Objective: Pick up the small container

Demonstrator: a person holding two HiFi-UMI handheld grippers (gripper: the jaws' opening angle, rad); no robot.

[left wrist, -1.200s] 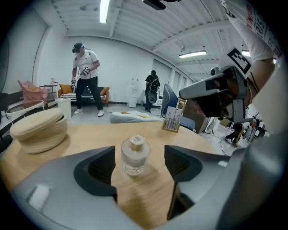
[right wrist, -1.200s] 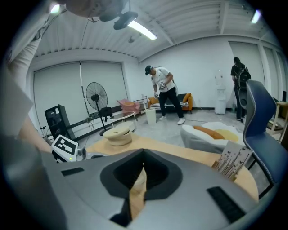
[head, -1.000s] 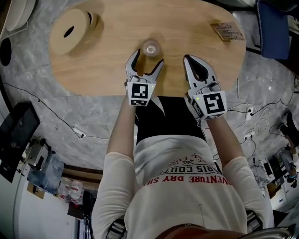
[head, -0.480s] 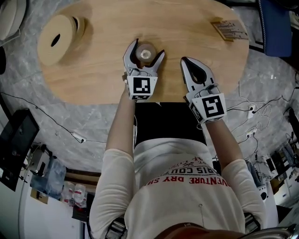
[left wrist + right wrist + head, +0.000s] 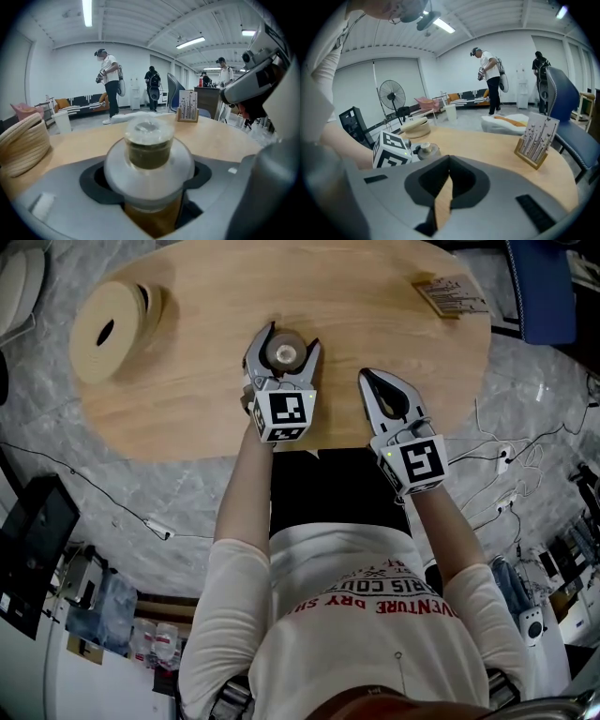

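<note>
A small container (image 5: 149, 154) stands on an oval wooden table (image 5: 187, 399), near the edge closest to the person, clasped between the jaws of the left gripper (image 5: 289, 339). The container is a clear, round jar. A wide, cloudy disc-shaped collar rings it, with a narrower capped neck rising above, and its contents are amber-brown. The smooth, grey moulded jaws press in on its lower body from both sides.

The right gripper (image 5: 373, 381) is just to its right, over the same edge of the table. Its jaws are drawn almost together, holding nothing, with only a thin sliver of wood grain showing between them.

Farther off on the pale, fine-grained tabletop lie a cream ribbed disc (image 5: 108, 320) with a dark centre hole and a wooden stand (image 5: 452, 296) of printed cards. A blue chair (image 5: 548, 287) sits beyond the table.
</note>
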